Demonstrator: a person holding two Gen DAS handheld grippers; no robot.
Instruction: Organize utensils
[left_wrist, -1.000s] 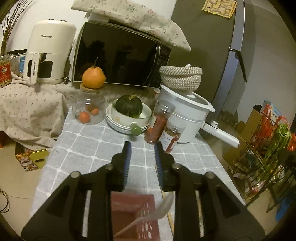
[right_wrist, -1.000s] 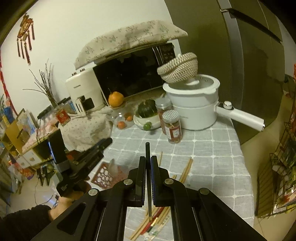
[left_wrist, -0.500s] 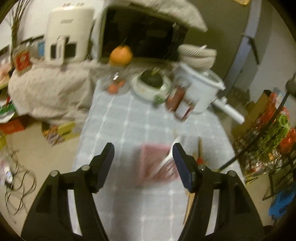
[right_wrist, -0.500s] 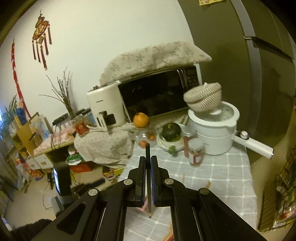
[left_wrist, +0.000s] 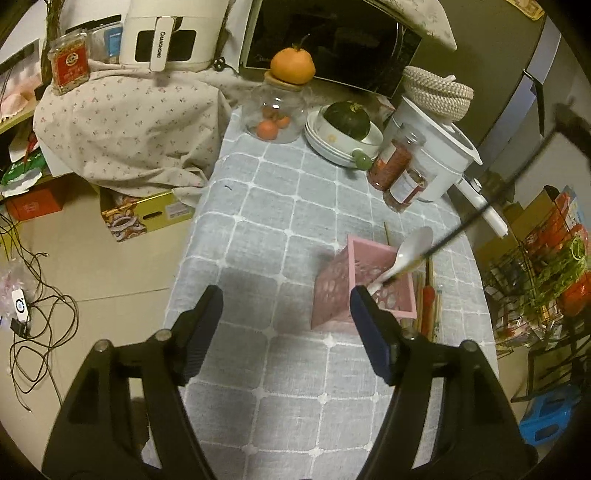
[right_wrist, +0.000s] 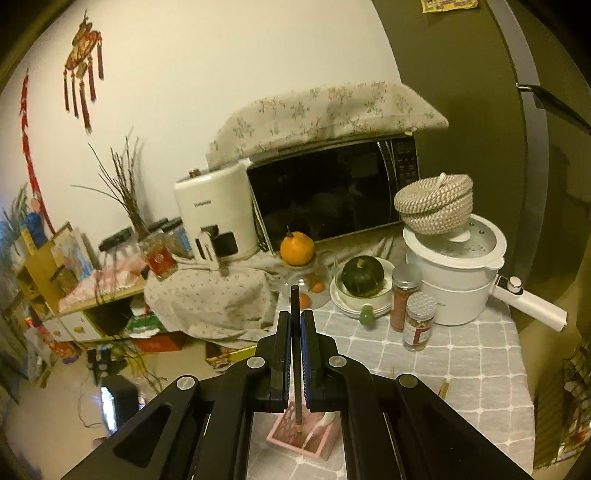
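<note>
Right claw (right_wrist: 296, 321) clamps black chopstick (right_wrist: 295, 310) (above pink holder (left_wrist: 364, 284)); left claw (left_wrist: 286, 308) just spread, empty.

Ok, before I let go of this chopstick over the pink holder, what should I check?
1. Right claw shut on the black chopstick: ok.
2. Chopstick's lower tip over the pink holder opening: ok.
3. Tip touching the holder's bottom: cannot tell.
4. Holder standing, white spoon leaning inside: ok.
5. Left claw clear of the holder, jaws just opened, nothing between them: ok.
6. All utensils collected: not ok, loose chopsticks lie beside the holder.
</note>
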